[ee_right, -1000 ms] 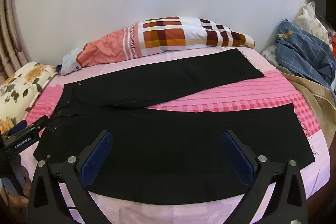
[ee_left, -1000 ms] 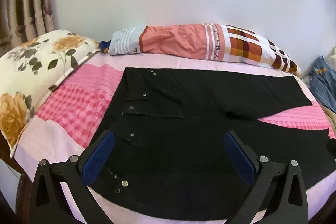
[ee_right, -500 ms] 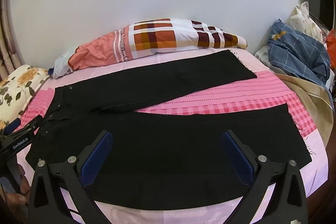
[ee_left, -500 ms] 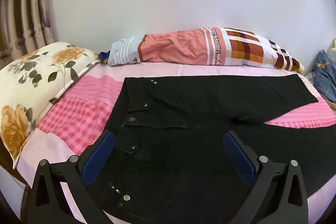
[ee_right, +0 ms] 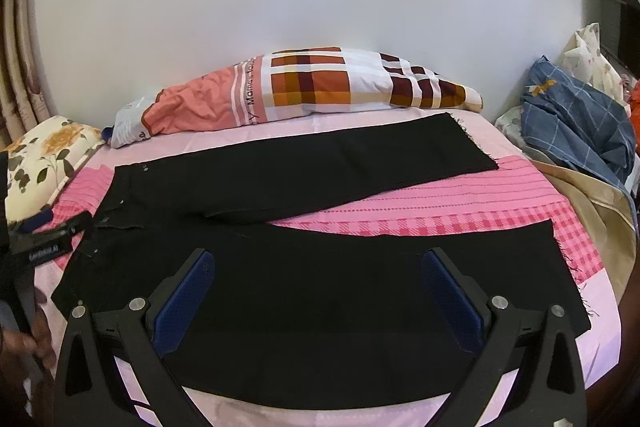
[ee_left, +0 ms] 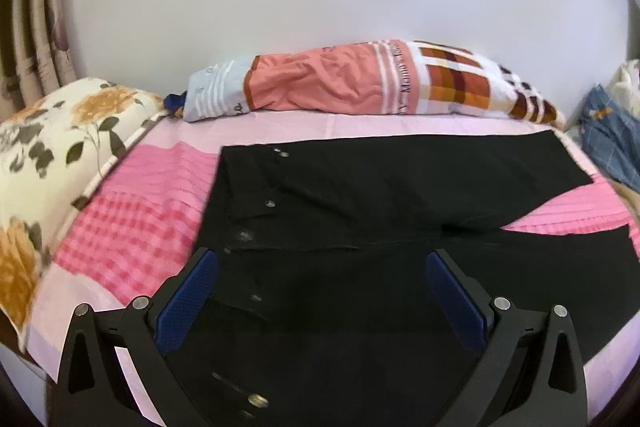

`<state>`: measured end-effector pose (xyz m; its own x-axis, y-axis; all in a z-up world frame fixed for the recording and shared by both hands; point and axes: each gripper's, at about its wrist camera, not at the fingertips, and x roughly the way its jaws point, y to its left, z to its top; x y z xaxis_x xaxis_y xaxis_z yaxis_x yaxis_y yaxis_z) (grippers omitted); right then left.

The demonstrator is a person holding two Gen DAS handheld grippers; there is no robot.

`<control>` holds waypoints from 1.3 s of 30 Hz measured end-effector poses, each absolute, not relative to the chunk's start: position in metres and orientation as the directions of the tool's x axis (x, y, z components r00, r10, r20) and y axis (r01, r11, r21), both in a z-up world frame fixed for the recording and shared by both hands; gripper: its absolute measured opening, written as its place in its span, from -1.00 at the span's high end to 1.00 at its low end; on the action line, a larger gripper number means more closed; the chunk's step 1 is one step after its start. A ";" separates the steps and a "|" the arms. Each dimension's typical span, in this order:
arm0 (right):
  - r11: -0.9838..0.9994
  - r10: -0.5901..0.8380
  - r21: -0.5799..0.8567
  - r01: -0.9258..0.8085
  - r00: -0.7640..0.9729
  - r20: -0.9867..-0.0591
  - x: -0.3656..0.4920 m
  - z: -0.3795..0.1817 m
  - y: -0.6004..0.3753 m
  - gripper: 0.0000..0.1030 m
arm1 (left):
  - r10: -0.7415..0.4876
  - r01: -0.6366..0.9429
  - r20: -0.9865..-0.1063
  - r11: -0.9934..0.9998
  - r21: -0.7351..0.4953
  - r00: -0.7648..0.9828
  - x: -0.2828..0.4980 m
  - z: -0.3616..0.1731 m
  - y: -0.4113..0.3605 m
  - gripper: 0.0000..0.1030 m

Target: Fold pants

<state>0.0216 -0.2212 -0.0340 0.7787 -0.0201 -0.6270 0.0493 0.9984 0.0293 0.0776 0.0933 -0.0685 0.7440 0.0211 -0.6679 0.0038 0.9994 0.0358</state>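
Observation:
Black pants [ee_right: 320, 287] lie flat on the pink bed, waist to the left, both legs spread apart toward the right. The open waistband with metal buttons [ee_left: 256, 227] fills the left wrist view. My left gripper [ee_left: 320, 291] is open and empty, hovering over the waist; it also shows at the left edge of the right wrist view [ee_right: 48, 243]. My right gripper [ee_right: 320, 291] is open and empty, above the near leg.
A patchwork pillow [ee_right: 312, 87] lies along the wall behind the pants. A floral pillow [ee_left: 52, 155] sits at the bed's left. Blue checked cloth [ee_right: 576, 123] and beige fabric [ee_right: 600, 203] are piled at the right. The pink bedsheet [ee_right: 460, 203] shows between the legs.
Both grippers have lowered and moved in a little toward the bed; the pants appear nearer and larger. The pants have not moved. Both grippers stay open.

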 end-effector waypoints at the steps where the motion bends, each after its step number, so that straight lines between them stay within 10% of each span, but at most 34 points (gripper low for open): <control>1: 0.998 -0.014 0.035 0.046 0.776 -0.631 0.023 -0.035 -0.222 -0.99 | 0.028 0.001 -0.673 0.999 0.043 0.739 0.084 -0.068 0.100 -0.99; 30: 1.000 -0.021 -0.005 0.026 0.643 -0.766 0.068 -0.076 -0.200 -0.99 | -0.264 0.230 -0.860 0.957 -0.177 0.436 0.343 -0.149 0.257 -0.66; 39: 0.999 -0.015 0.007 0.033 0.628 -0.778 0.074 -0.081 -0.199 -0.99 | -0.248 0.206 -0.874 0.963 -0.175 0.418 0.331 -0.150 0.238 0.44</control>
